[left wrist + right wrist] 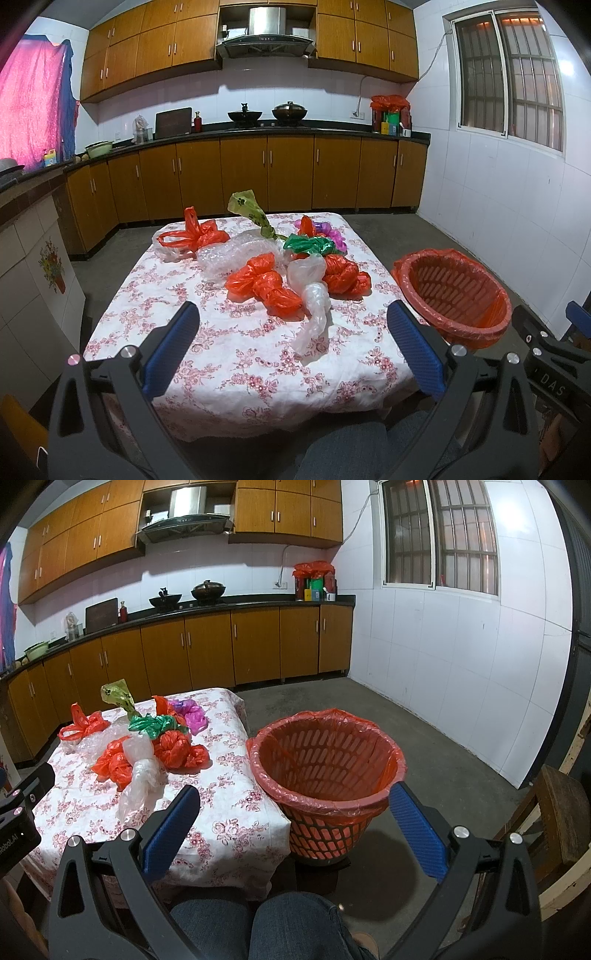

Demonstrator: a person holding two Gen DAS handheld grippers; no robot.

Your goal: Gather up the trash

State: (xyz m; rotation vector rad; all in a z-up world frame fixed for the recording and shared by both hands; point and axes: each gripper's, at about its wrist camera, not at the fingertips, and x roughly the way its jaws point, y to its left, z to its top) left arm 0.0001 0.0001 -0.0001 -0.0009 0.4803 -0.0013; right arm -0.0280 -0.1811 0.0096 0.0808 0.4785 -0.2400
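Observation:
Several crumpled plastic bags lie on the floral-clothed table point(236, 369): a clear twisted bag point(312, 306) nearest me, orange bags point(266, 284), bubble wrap point(229, 254), a green bag point(310, 244), a purple one point(334, 232) and a yellow-green one point(251, 210). A red mesh trash basket point(325, 768) lined with an orange bag stands on the floor right of the table. My left gripper point(293, 321) is open and empty above the table's near edge, short of the clear bag. My right gripper point(293, 805) is open and empty, in front of the basket.
The person's knees point(258, 923) sit below the grippers. A wooden chair point(554, 812) stands at the right. Kitchen cabinets point(258, 173) and a counter with pots run along the back wall. A tiled wall point(461, 664) lies to the right.

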